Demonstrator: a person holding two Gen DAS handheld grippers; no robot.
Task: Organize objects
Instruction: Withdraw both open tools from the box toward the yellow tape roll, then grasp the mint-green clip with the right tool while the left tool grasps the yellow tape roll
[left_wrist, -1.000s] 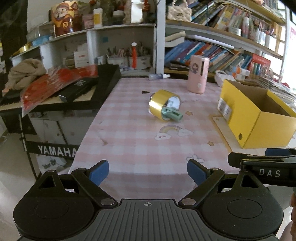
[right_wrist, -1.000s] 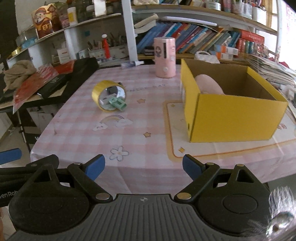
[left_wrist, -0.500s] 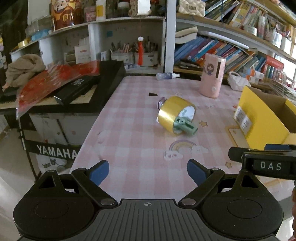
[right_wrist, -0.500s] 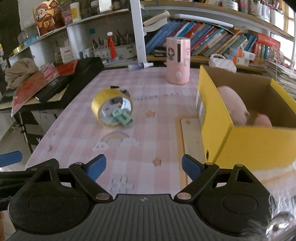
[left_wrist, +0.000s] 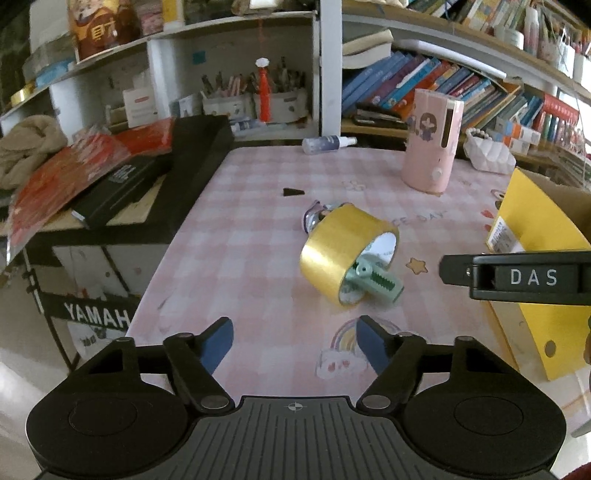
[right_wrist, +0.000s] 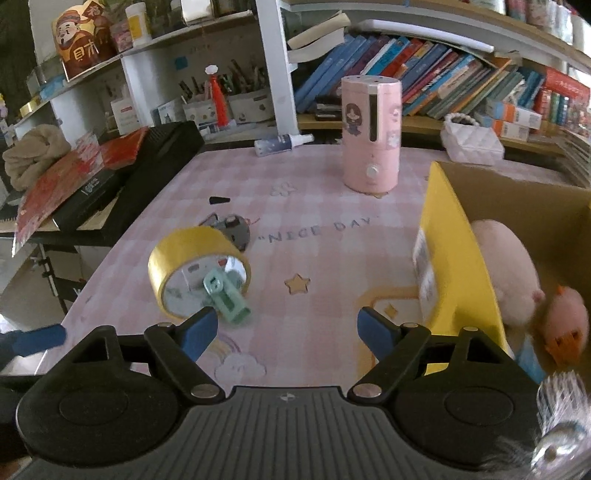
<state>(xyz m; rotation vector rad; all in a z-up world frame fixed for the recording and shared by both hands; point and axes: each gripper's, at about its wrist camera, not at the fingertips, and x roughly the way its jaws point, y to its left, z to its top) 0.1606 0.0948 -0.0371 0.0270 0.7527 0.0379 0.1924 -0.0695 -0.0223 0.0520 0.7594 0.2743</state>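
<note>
A: Which way is the tape pointing?

B: The yellow tape roll (left_wrist: 345, 251) is standing on its edge, tilted, near the middle of the pink checked table (left_wrist: 236, 266). Its axis is running level, and its open core is facing the yellow box (right_wrist: 456, 258) at the table's right edge, slightly toward me. The green clip (right_wrist: 226, 295) is sticking out of the core; its long axis is running from the core out toward the near edge, ring end inside and ribbed end outward. A small silver-and-purple item (left_wrist: 314, 218) is lying just behind the roll, touching or nearly so; I cannot tell which.

A: Anything different from a second ago?

B: I am carrying both grippers forward, so the roll and clip are showing larger and closer in both views. They themselves are not moving on the cloth. The pink plush toy (right_wrist: 513, 280) inside the box is coming more into my right view.

A: Where is the roll relative to your grippers?

B: I am holding my left gripper (left_wrist: 295, 341) spread wide with nothing between its pads; the roll is lying ahead and a little right of it. My right gripper (right_wrist: 284, 326) is likewise gaping and empty, with the clip just ahead of its left blue fingertip (right_wrist: 197, 330). The pink humidifier (right_wrist: 371, 134) is standing upright toward the far edge.
</note>
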